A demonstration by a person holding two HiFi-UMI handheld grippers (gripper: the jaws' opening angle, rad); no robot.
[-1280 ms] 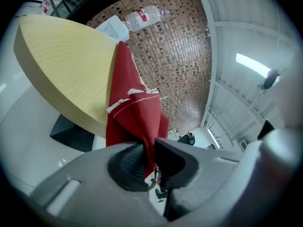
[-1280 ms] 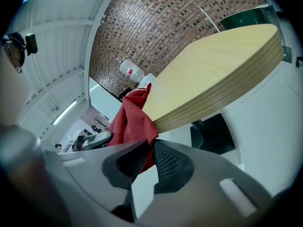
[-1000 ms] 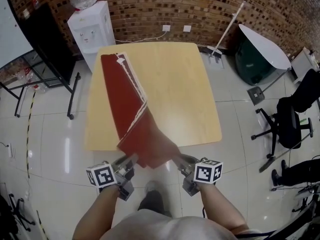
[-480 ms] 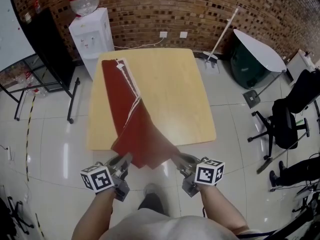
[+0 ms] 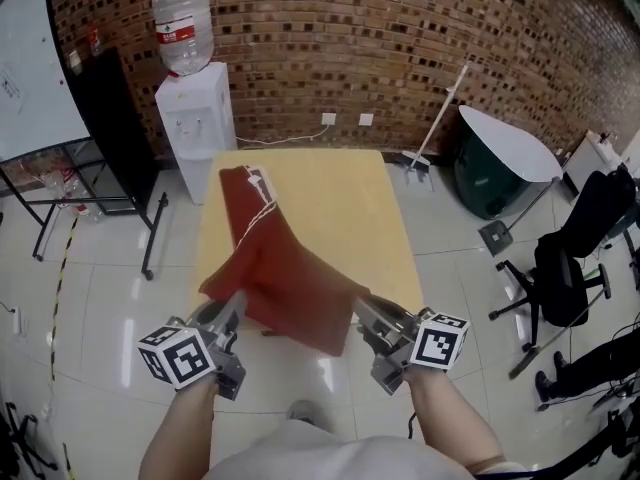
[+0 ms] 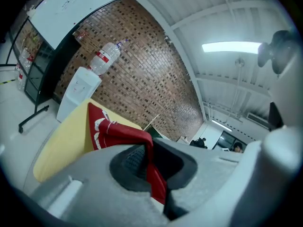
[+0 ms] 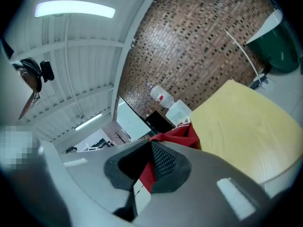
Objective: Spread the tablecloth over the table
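Note:
A red tablecloth [image 5: 285, 273] with white trim lies folded along the left part of the yellow table [image 5: 345, 208]. Its near end is lifted off the table and hangs between my two grippers. My left gripper [image 5: 233, 306] is shut on the cloth's near left corner, and the red fabric [image 6: 120, 130] shows pinched between its pads. My right gripper [image 5: 360, 308] is shut on the near right corner, with cloth [image 7: 177, 134] clamped in its jaws. Both grippers are held up in front of the table's near edge. The tabletop [image 7: 241, 122] stretches beyond the right gripper.
A white water dispenser [image 5: 195, 118] stands behind the table's far left corner, next to a black board on a stand [image 5: 110, 128]. A broom [image 5: 440, 118] leans on the brick wall. A green tub with a white lid [image 5: 505, 158] and office chairs [image 5: 580, 258] stand at the right.
Both grippers have risen with the cloth's near end, which now hangs higher above the table edge. More of the cloth has lifted off the tabletop.

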